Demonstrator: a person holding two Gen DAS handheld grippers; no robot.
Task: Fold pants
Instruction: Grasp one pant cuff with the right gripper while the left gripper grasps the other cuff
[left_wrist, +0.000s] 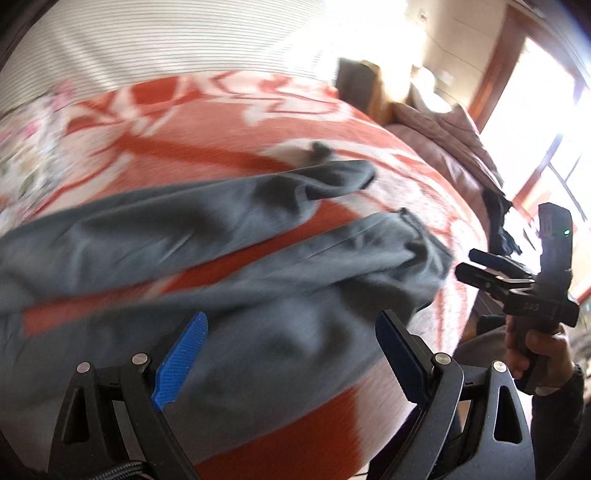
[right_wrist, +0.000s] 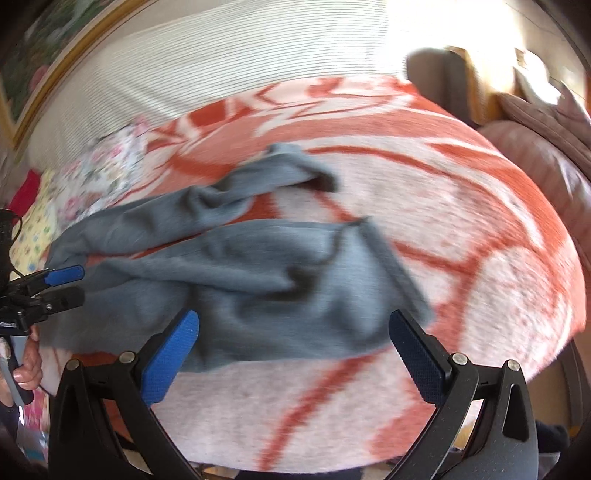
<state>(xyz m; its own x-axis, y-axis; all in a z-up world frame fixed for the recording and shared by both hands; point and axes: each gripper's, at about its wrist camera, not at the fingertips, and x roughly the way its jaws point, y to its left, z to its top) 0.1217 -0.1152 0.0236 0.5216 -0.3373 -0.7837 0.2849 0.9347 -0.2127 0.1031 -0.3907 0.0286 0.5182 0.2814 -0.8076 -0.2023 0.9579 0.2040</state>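
Beyond both gaping hand-held grippers (left_wrist: 291, 354) (right_wrist: 293, 354), pants (right_wrist: 236, 273) (unfolded).

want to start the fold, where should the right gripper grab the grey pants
Probably the waistband edge of the grey pants, approached from the near bed side by the open right gripper: that hem lies flat and nearest it on the blanket, legs trailing away.

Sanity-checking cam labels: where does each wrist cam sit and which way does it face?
Left wrist: on the left gripper, jaws open, facing across the grey pants on the orange-and-white blanket; right gripper and hand at right.
Right wrist: on the right gripper, jaws open, facing the pants; left gripper at left.
Shared: pants, blanket, striped wall.
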